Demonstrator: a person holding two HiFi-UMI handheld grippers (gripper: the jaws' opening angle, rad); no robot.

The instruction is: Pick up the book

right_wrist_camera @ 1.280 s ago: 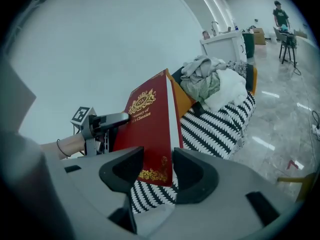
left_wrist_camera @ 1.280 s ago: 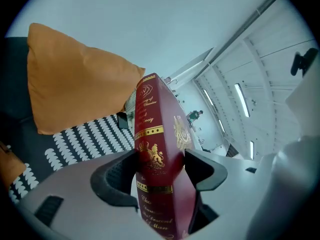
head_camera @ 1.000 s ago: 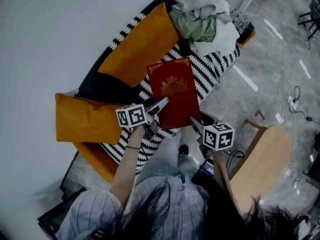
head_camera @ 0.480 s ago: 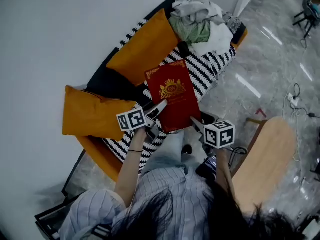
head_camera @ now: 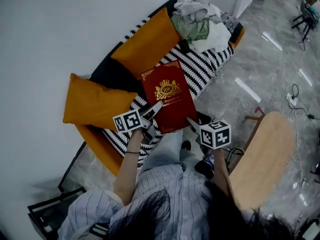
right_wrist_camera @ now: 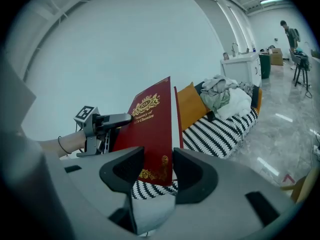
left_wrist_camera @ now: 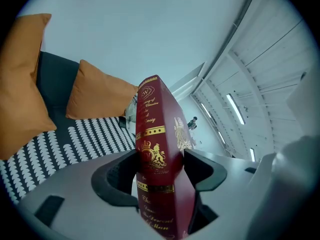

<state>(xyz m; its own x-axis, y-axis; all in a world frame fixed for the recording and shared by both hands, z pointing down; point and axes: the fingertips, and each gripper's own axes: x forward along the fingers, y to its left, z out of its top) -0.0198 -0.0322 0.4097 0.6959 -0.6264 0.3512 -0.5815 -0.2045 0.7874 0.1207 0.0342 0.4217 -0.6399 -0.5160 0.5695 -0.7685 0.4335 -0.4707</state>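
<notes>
1. Head view.
   - Book (head_camera: 167, 96): dark red, gilt crest and border on the cover, face up and tilted. It is held at its two near corners.
   - Left gripper (head_camera: 154, 109): at the book's near left corner, jaws closed on that edge.
   - Right gripper (head_camera: 192, 124): at the book's near right corner, jaws on the cover edge.
   - Sofa (head_camera: 205, 66): black-and-white striped seat, under and beyond the book.
   - Orange cushions: one (head_camera: 147, 41) beyond the book, one (head_camera: 95, 104) to its left.
   - Pile of clothes (head_camera: 202, 19): well beyond the book, at the sofa's far end.
   - Wooden chair (head_camera: 262, 159): to the right of the book, on the floor.
2. Left gripper view.
   - Left gripper (left_wrist_camera: 160, 169): both pads pinch the book (left_wrist_camera: 157, 149) across its spine, which stands upright between them.
   - Striped seat (left_wrist_camera: 75, 139): lower left of the book, behind it.
   - Orange cushions (left_wrist_camera: 97, 91): left of the book.
3. Right gripper view.
   - Right gripper (right_wrist_camera: 159, 166): pads clamp the lower corner of the book (right_wrist_camera: 147, 129), whose cover leans up and away.
   - Left gripper (right_wrist_camera: 112, 119): at the book's far left edge, touching it.
   - Sofa seat (right_wrist_camera: 220, 131), orange cushion (right_wrist_camera: 192, 106) and clothes (right_wrist_camera: 225, 99): right of the book, behind it.
</notes>
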